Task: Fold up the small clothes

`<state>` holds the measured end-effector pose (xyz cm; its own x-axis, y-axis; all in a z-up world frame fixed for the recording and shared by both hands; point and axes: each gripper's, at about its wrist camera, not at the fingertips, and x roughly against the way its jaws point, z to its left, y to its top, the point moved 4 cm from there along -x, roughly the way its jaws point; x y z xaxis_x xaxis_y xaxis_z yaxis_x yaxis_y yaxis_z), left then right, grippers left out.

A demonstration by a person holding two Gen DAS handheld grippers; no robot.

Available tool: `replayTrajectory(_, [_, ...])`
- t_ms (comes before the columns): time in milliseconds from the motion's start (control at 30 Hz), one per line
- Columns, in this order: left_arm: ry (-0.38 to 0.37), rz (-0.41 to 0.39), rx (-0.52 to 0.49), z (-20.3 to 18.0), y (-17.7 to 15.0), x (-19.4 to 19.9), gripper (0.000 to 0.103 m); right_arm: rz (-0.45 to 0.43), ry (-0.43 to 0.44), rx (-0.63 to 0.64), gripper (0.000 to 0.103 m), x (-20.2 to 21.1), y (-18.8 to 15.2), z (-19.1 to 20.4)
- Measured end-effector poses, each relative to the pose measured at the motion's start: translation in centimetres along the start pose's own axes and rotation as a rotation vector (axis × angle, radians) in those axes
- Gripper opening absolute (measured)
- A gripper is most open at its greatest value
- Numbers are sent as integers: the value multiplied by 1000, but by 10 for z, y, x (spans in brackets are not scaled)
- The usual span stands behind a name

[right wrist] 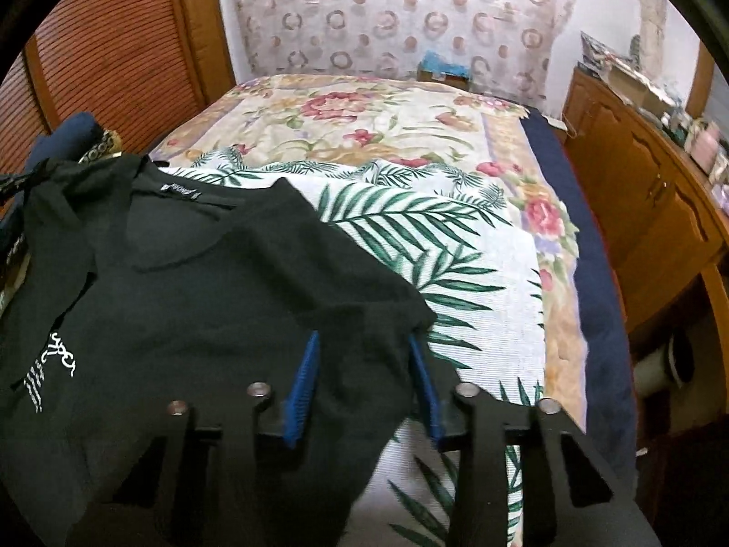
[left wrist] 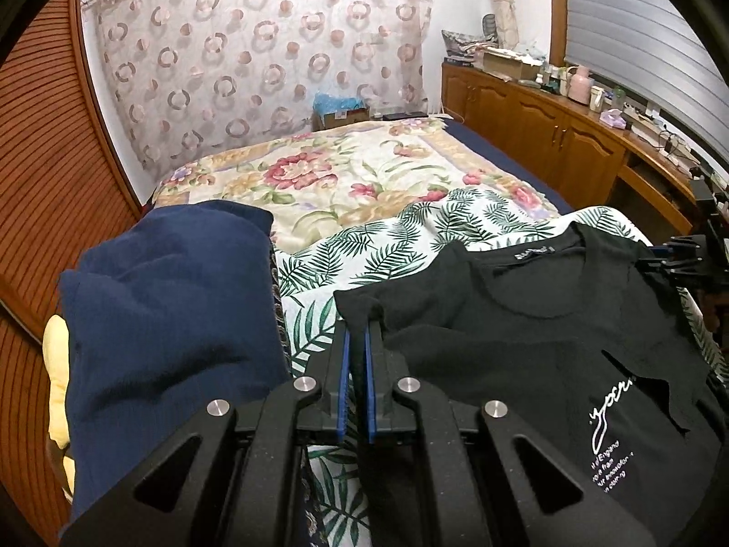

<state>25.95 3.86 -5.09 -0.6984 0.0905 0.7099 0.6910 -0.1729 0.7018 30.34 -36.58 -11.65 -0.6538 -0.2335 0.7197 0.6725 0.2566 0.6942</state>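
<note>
A black T-shirt (left wrist: 524,342) with white lettering lies front up on a leaf-print cloth (left wrist: 387,246) on the bed. My left gripper (left wrist: 357,323) is shut on the shirt's left shoulder corner, which bunches up at the pad tips. In the right wrist view the shirt's (right wrist: 182,296) other shoulder lies between the blue pads of my right gripper (right wrist: 364,342). Those jaws stand visibly apart, with cloth draped over their tips and no squeeze showing. The right gripper (left wrist: 669,260) also shows at the shirt's far right edge in the left wrist view.
A navy garment (left wrist: 168,310) is heaped left of the shirt, with something yellow (left wrist: 57,387) beneath it. The floral bedspread (left wrist: 319,173) stretches toward the curtained wall. A wooden cabinet (left wrist: 546,123) with clutter on top runs along the right; a slatted wooden door (left wrist: 45,182) stands left.
</note>
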Motion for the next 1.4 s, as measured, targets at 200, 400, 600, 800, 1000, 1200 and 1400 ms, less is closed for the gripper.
replayTrajectory(200, [-6, -24, -17, -9, -4, 16, 7, -24, 28, 25, 7, 11, 1, 9])
replayTrajectory(400, [-19, -60, -25, -16, -10, 37, 7, -160, 33, 22, 6, 52, 8, 20])
replayTrajectory(600, [-31, -105, -33, -22, -18, 65, 7, -243, 40, 66, 6, 94, 0, 40])
replayTrajectory(800, [-52, -150, -12, -26, -38, 97, 7, -296, 48, 100, 6, 133, -26, 58])
replayTrajectory(1000, [-79, -178, 16, -28, -73, 131, 7, -303, 47, 125, 6, 165, -67, 65])
replayTrajectory(1200, [-97, -191, 61, -23, -109, 157, 7, -303, 57, 111, 6, 198, -101, 69])
replayTrajectory(1400, [-94, -164, 67, -28, -138, 168, 7, -279, 58, 92, 6, 230, -127, 71])
